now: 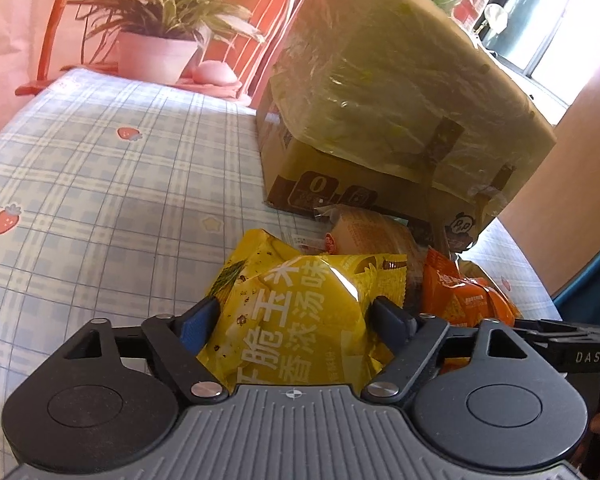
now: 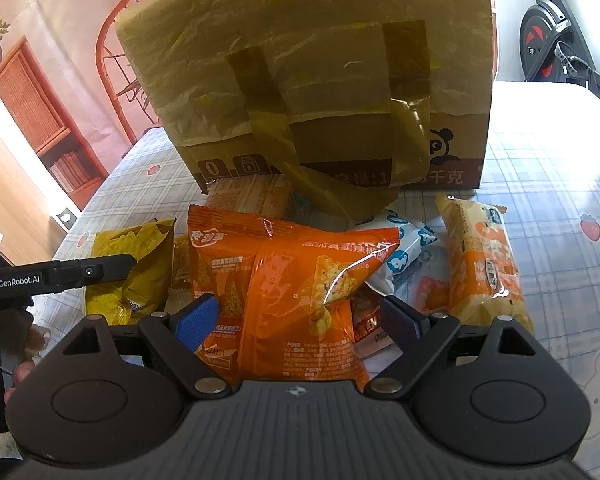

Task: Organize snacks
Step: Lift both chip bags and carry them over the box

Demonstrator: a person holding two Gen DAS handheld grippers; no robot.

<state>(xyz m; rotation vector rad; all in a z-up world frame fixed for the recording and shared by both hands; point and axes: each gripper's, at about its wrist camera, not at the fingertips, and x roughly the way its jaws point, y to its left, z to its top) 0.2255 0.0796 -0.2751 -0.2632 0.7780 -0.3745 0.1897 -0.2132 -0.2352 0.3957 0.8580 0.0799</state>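
Yellow snack bag (image 1: 296,320) — lay on the table between the left tongs' (image 1: 294,312) pads, both touching, long axis pointing away. Orange bag (image 2: 296,288) sat between the right tongs' (image 2: 300,312) spread pads, unpinched. Beyond — cardboard box (image 2: 340,92).

Glossy foil yellow packet (image 1: 296,320), matt cardboard box (image 2: 340,80), checked cloth tablecloth (image 1: 100,184).

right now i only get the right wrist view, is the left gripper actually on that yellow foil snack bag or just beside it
observer: on it. The left gripper has the yellow foil snack bag between its fingers, both pads touching its sides.
operator: ok, anything past the table on that side
observer: a leafy green plant in a pale pink pot stands just beyond the table's far edge, with a small round pink object beside it.
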